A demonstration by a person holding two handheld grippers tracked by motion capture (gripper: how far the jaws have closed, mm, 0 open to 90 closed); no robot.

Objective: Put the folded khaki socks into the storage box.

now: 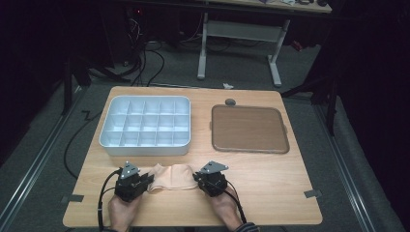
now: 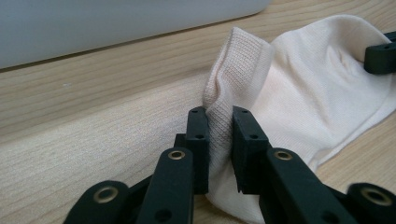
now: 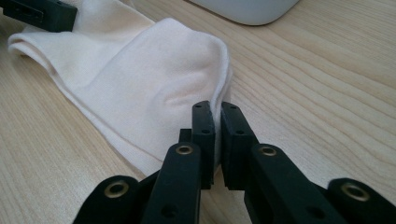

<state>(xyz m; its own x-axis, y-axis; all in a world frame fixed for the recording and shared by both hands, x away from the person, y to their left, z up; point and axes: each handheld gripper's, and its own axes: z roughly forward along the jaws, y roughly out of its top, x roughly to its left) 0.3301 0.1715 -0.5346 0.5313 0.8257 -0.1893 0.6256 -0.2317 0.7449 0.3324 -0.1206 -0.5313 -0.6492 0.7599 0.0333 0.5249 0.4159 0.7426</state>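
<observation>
A cream sock lies flat on the wooden table near its front edge, between my two grippers. My left gripper pinches the ribbed cuff end of the sock; the left gripper has its pads pressed on a fold of the knit. At the other end, my right gripper is shut on the sock's toe. In the right gripper view the right gripper clamps the thin edge of the sock. A hand holds each gripper from the table's front.
A white compartment box with several empty cells stands behind the sock at the left. A brown tray sits at the back right. The table's front edge runs just below the hands.
</observation>
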